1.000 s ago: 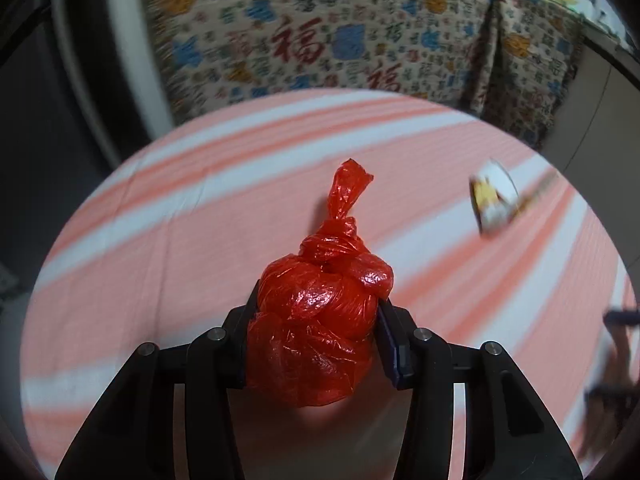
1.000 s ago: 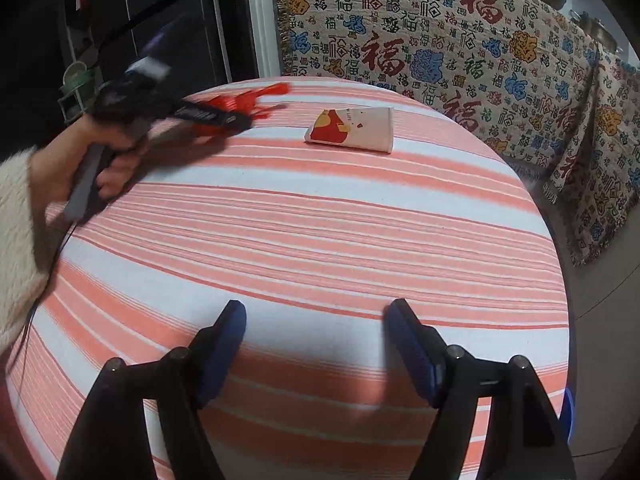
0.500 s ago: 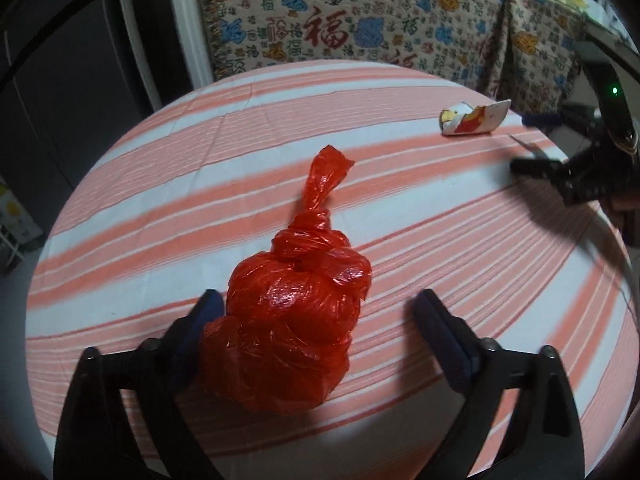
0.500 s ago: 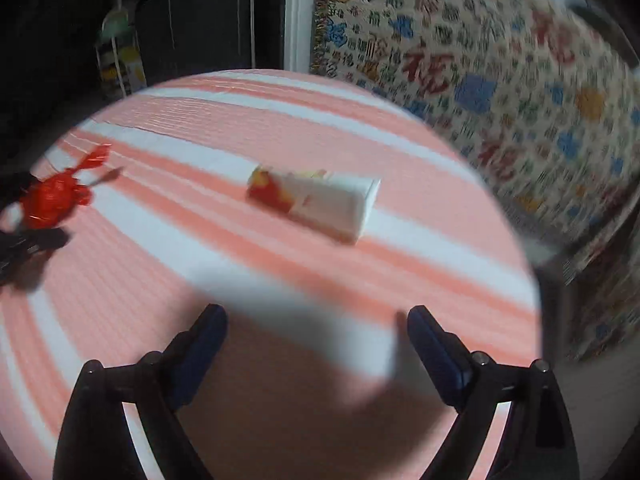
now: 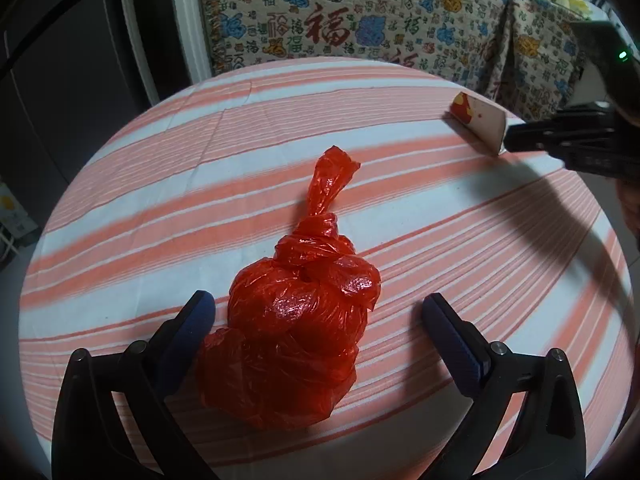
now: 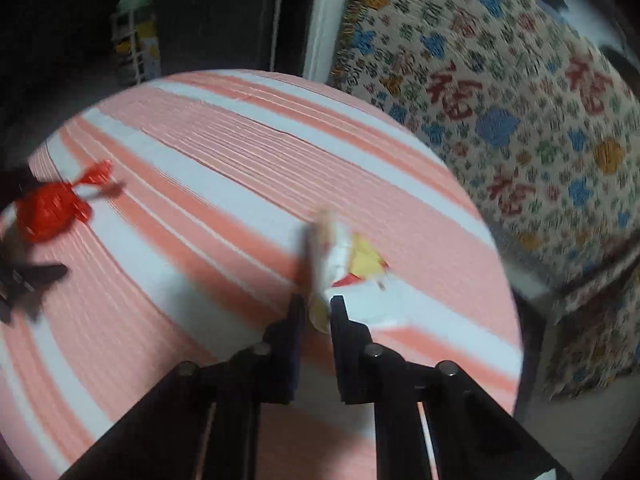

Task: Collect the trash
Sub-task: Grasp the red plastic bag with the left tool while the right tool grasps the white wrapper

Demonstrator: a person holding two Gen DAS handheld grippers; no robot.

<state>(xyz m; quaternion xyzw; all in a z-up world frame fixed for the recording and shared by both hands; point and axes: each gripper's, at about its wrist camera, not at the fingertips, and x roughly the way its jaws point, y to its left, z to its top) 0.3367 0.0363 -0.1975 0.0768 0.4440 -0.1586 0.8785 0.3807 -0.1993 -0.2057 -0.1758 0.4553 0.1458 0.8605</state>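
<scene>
Pinching paper carton [image 6: 344,256] in right gripper [image 6: 318,304], knotted red bag [image 5: 296,328] on table [image 5: 160,208]

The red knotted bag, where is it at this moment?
The red knotted bag lies on the striped tablecloth between the open left tongs, nearer their left finger.

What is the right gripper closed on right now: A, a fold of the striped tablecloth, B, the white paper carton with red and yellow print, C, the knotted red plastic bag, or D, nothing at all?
B: in the right wrist view the right gripper has its jaws pinched on the edge of the white paper carton, while the red plastic bag sits between the open jaws of the left gripper.
</scene>
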